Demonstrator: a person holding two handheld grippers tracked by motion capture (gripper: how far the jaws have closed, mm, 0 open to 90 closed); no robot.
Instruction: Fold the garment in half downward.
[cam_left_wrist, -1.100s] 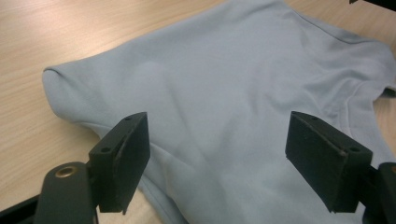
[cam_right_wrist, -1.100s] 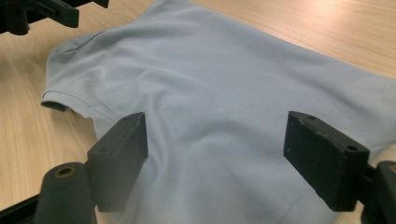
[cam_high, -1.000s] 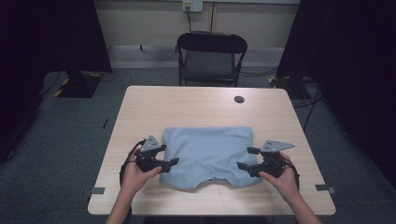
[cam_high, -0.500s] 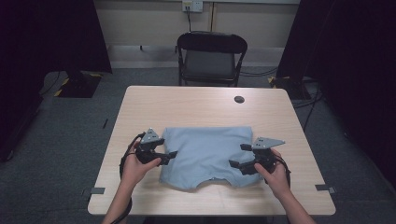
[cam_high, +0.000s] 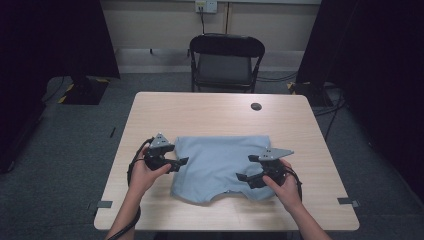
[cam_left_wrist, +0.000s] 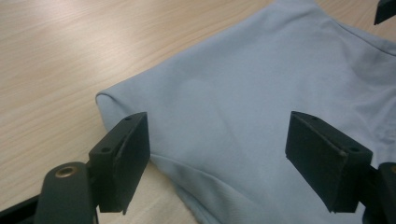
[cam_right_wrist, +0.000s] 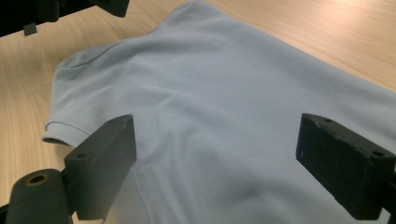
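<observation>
While shirt (cam_high: 220, 165) lies flat, long axis across table (cam_high: 210, 110), collar toward person, both hand-held grippers wide, holding nothing

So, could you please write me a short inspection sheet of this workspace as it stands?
Surface: light wooden table, flat.
Job's things: light blue shirt spread on the table's near half, folded.
Clutter: small dark round object near the far edge.
Grippers: left gripper open at the shirt's left edge; right gripper open over its right part, jaws just opened wider; nothing held.
Cables: black cable loops from the left gripper; more by the wall.
Surroundings: black folding chair behind the table, grey carpet, dark curtains.
</observation>
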